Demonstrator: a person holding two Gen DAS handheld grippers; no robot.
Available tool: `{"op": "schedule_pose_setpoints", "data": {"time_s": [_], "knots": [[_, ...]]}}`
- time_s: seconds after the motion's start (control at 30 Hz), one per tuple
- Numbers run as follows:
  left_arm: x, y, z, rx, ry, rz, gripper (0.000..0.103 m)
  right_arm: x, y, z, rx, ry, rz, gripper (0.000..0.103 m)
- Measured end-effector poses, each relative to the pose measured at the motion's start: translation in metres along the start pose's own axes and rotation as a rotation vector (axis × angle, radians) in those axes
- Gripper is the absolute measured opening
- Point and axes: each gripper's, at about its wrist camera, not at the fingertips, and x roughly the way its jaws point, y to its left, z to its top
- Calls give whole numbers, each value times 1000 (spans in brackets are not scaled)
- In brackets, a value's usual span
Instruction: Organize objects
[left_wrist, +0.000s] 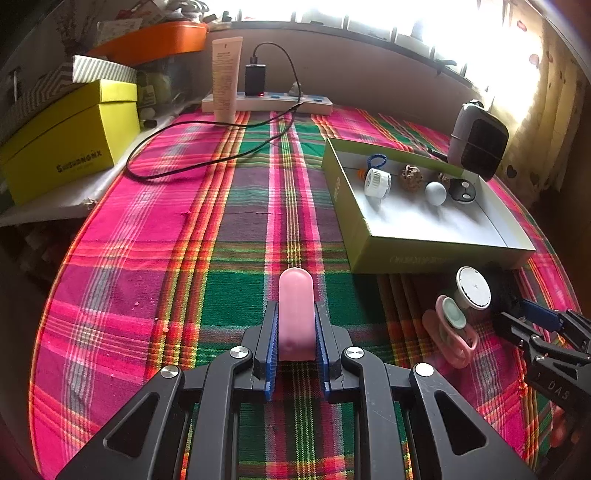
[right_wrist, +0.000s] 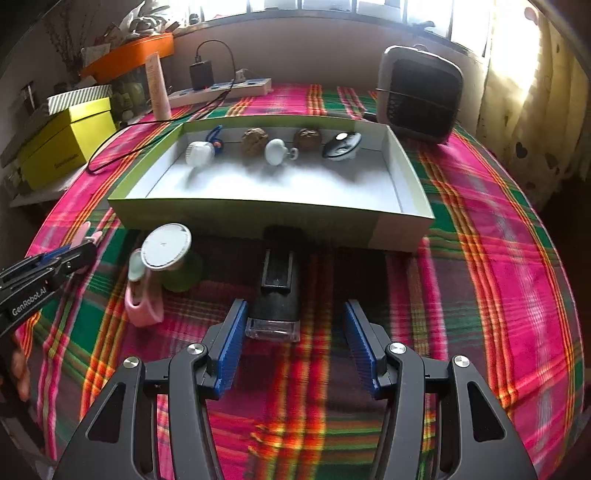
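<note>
The shallow green box (right_wrist: 402, 229) with its white floor is your landmark on the plaid cloth (left_wrist: 184, 258). Far to its left (from the left wrist view) sits a yellow shoebox (left_wrist: 70, 147), with a tall cream tube (left_wrist: 226, 77) and a white power strip (left_wrist: 266, 101) standing behind and to the left of the box. Left of the box's near corner, your left gripper (left_wrist: 295, 332) is clamped on a pink rounded piece (left_wrist: 296, 314), both blue pads pressed against its sides, held above the cloth. Just in front of the box's near wall, toward its left end, stand a white-lidded green jar (right_wrist: 168, 247) and, touching it, a pink and mint clip-like item (right_wrist: 142, 295). Inside the box, along its far wall, lie a white cap with a blue loop (right_wrist: 199, 152), two brown knobbly lumps (right_wrist: 255, 141), a white ball-shaped thing (right_wrist: 275, 151) and a black-and-white round piece (right_wrist: 341, 146). In front of the box's middle lies a black device with a clear end (right_wrist: 277, 295); your right gripper (right_wrist: 293, 338) stands open over its near end, the left pad close beside it and the right pad well clear. Behind the box's right corner stands a grey heater-like unit (right_wrist: 421, 94).
</note>
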Motion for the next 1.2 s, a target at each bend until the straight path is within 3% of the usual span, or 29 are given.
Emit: {"op": "schedule_pose_setpoints", "data": {"time_s": [0.83, 1.2], "knots": [[6, -4, 8, 18, 2, 18, 17, 11, 1, 14, -22, -25, 26, 53], [5, -1, 7, 11, 9, 14, 16, 8, 2, 11, -29, -35, 41, 32]]}}
